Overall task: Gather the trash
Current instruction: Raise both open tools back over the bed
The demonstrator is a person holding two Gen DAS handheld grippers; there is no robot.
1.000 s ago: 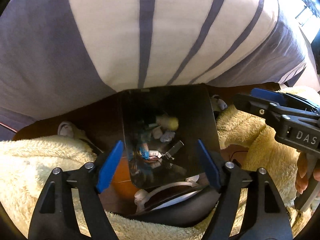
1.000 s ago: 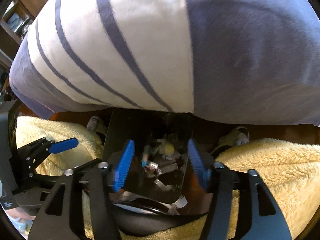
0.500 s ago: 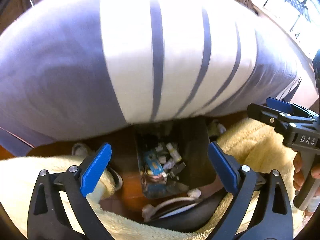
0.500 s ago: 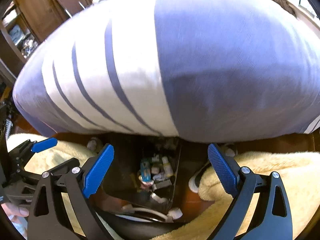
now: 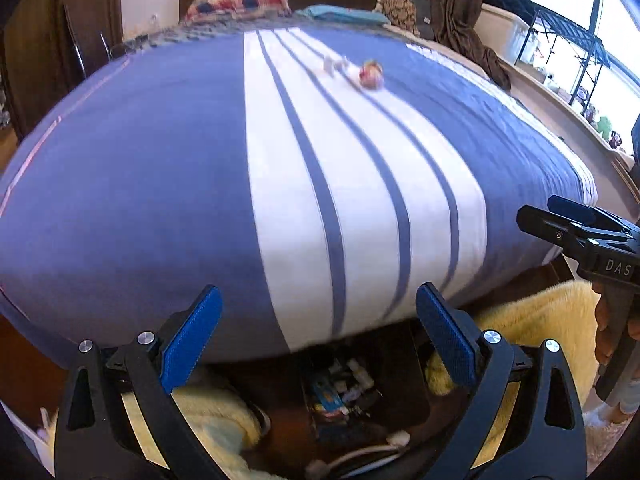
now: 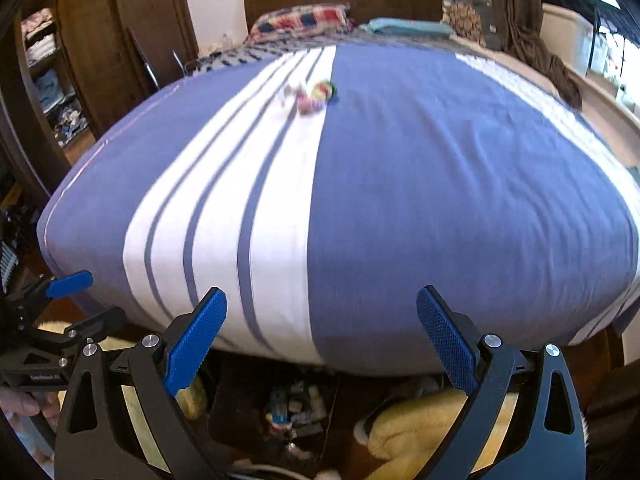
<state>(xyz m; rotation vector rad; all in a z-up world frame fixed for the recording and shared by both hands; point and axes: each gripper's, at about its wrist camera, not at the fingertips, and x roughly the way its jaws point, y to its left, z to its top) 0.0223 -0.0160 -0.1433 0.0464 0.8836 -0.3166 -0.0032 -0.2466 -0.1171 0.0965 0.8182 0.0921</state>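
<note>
Both tongs stand wide and hold nothing. The left gripper [image 5: 318,338] hangs over the foot edge of the bed [image 5: 160,184], with the bin [image 5: 340,392] below and between its fingers. The right gripper [image 6: 322,338] hangs the same way, just to the right, and its own view shows the same bin [image 6: 294,404] on the floor under the mattress edge, already holding wrappers and scraps.

The trash [image 5: 370,74] that remains lies well up the bed on the white striped band, toward the pillows [image 5: 240,2]. In the right view it [image 6: 316,96] sits close to where the white band meets the blue. It looks like a small crumpled coloured wrapper with a paler scrap just beside it, though blur makes it hard to say whether this is one piece or two.

The step in hand, as I judge it, is the reach for that trash. Either gripper could take it; the right one seems a little better lined up. Keep the jaws wide through the reach, come down with a finger on each side of the wad, and press lightly into the soft cover so the lower edges get under it, then close. A crumpled wrapper is light and may skid or spring, so close slowly and check that the pale scrap comes too. Carry it low back to the bin.
</note>
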